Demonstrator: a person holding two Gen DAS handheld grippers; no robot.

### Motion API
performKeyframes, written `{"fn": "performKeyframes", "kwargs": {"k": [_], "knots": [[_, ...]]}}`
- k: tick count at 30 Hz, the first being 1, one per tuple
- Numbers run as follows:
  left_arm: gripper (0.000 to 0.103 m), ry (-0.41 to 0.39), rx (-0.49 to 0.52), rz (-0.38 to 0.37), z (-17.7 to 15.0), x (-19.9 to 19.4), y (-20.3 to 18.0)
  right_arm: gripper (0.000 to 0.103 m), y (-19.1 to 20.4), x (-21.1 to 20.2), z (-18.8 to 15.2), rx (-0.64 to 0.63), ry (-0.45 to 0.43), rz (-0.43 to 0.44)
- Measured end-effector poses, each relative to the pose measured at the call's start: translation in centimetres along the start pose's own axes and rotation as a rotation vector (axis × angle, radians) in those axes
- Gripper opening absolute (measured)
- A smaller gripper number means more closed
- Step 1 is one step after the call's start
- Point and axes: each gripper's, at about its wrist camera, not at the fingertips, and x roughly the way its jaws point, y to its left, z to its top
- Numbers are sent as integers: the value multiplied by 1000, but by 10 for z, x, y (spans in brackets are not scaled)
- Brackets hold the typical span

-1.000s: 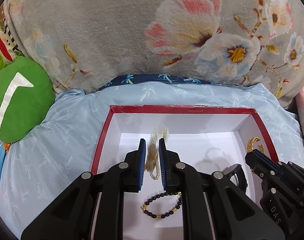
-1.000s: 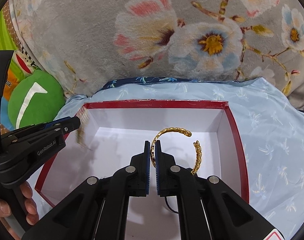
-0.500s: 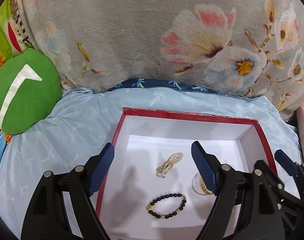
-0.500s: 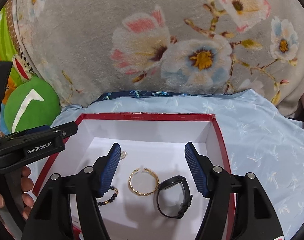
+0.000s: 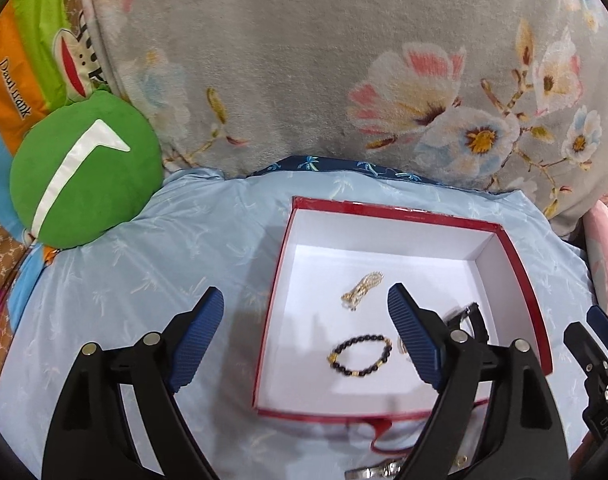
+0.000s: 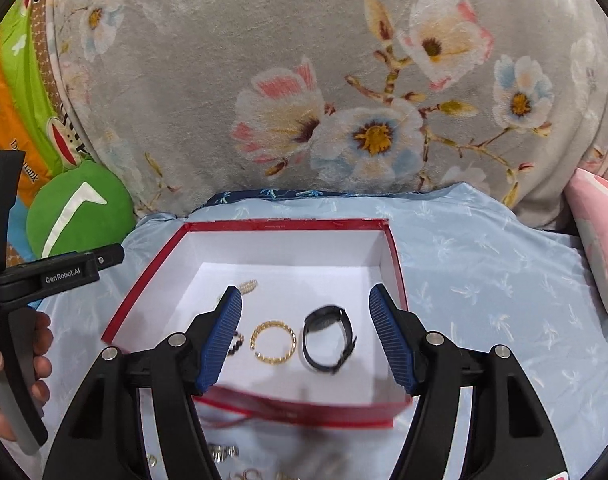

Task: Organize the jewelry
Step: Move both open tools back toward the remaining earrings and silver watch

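A red box with a white inside (image 5: 404, 210) (image 6: 287, 225) lies on the light blue bedding. In it lie a pearl bracelet (image 5: 362, 290) (image 6: 248, 285), a black bead bracelet (image 5: 360, 356), a gold bangle (image 6: 272, 342) and a black watch (image 6: 328, 338). My left gripper (image 5: 310, 340) is open and empty above the box's left wall. My right gripper (image 6: 306, 340) is open and empty above the box's front part. Small jewelry pieces (image 6: 223, 452) lie on the bedding in front of the box.
A grey floral blanket (image 5: 344, 80) rises behind the box. A green round cushion (image 5: 83, 176) sits at the left. A pink pillow (image 6: 600, 232) lies at the right. A hand (image 6: 7, 376) holds the left gripper's handle.
Both grippers opened: the left dropped the pearl bracelet and the right dropped the gold bangle into the box. Both then drew back and up from the box.
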Motion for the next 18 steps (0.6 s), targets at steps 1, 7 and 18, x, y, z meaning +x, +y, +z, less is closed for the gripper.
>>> {"fn": "performKeyframes", "kwargs": {"k": [1,7,18], "knots": [[82,0,1,1,-3,-5,1,65,1,-6,-5,-5,1,-3],[84,33,1,-12,-43,-31,10,65,3,-35,-39,-12,43,-2],[84,191,-33,-15,-129,-37,35,55,-7,-57,-119,8,186,5]]}}
